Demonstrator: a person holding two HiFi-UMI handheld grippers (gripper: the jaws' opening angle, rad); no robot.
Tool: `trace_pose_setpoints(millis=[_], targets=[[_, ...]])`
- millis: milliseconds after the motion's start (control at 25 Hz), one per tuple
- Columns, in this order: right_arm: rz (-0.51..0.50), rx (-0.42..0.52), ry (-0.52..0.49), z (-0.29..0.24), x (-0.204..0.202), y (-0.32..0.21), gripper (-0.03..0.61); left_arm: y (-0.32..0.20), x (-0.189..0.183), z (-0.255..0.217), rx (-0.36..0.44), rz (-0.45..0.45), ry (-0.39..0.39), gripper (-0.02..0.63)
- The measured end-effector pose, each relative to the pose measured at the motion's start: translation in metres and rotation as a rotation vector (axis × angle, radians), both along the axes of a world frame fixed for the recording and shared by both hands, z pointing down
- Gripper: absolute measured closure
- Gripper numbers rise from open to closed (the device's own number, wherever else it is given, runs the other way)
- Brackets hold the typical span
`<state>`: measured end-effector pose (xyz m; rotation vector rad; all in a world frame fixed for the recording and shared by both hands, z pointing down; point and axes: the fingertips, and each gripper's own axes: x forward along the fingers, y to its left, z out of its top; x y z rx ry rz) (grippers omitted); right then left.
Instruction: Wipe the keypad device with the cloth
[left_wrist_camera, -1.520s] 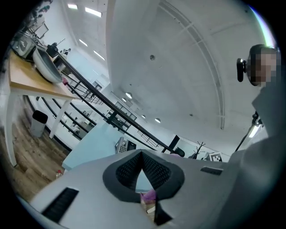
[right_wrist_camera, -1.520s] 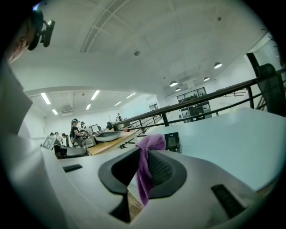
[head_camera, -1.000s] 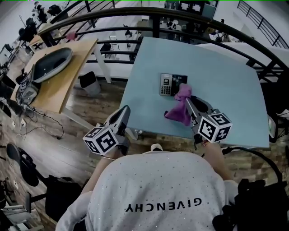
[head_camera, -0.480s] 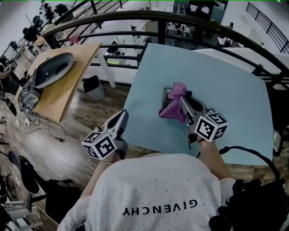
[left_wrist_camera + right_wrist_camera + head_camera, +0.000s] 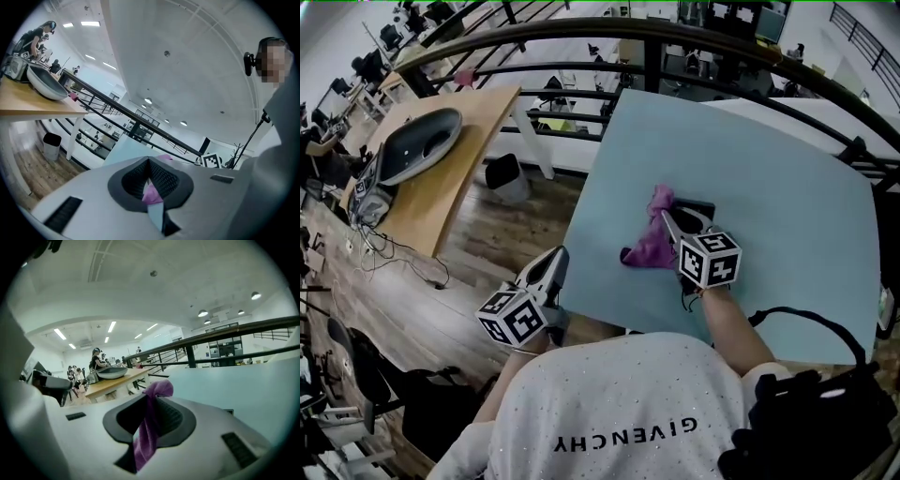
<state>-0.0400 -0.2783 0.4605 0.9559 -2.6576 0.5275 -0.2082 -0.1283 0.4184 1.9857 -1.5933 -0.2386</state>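
On the light blue table [image 5: 769, 187], my right gripper [image 5: 673, 227] is shut on a purple cloth [image 5: 650, 238]. The cloth trails to the left of the jaws and lies on the table top. The keypad device [image 5: 701, 207] is almost wholly hidden under the cloth and the gripper; only a black corner shows. In the right gripper view the cloth [image 5: 157, 390] is pinched between the jaws of the right gripper [image 5: 151, 403] and sticks up past them. My left gripper [image 5: 551, 266] hangs off the table's near left edge, shut with nothing in it, as the left gripper view [image 5: 150, 172] confirms.
A wooden table [image 5: 459, 178] with a grey basin [image 5: 417, 145] stands to the left. A black railing [image 5: 581, 37] curves behind the blue table. A grey bin [image 5: 506, 178] stands on the wooden floor between the tables. Cables [image 5: 384, 253] lie on the floor.
The right gripper has dragged the cloth leftward over the keypad device, which showed beside the cloth a second ago and is now covered. The left gripper has stayed put.
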Motion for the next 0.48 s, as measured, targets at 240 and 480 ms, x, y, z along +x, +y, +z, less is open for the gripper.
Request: trace_pose_setpoints(millis=[240, 480], targets=[[-0.015, 0.001, 0.061, 0.025, -0.006, -0.018, 0.515, 0.002, -0.001, 0.013, -0.04, -0.02, -0.005, 0.614], [0.033, -0.041, 0.039, 0.038, 0.004, -0.029, 0.515, 0.002, 0.002, 0.024, -0.059, -0.021, 0.001, 0.614]])
